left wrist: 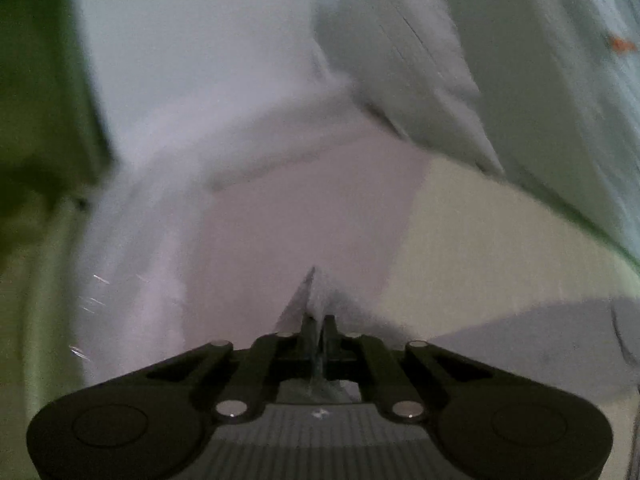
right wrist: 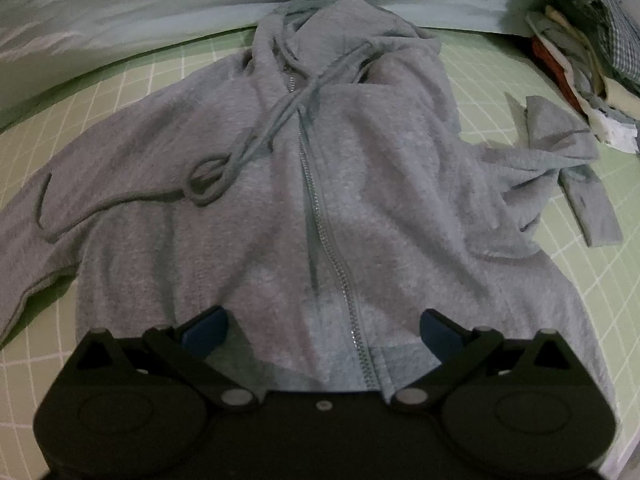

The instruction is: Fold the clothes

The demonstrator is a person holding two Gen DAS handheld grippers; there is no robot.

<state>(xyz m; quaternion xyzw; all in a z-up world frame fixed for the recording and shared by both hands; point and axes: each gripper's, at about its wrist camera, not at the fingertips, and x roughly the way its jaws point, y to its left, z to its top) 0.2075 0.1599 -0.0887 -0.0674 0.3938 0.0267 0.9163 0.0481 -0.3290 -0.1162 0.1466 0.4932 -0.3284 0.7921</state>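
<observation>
Grey hoodie (right wrist: 320, 184) spread zip-up on the green gridded surface (right wrist: 520, 92), ready for folding. Right tongs (right wrist: 320, 332) apart above its hem; left tongs (left wrist: 318, 332) clamped on pale cloth (left wrist: 280, 220), lifting it.

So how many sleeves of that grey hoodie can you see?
2: left sleeve spread flat across the green mat, right sleeve crumpled near the clothes pile.
</observation>
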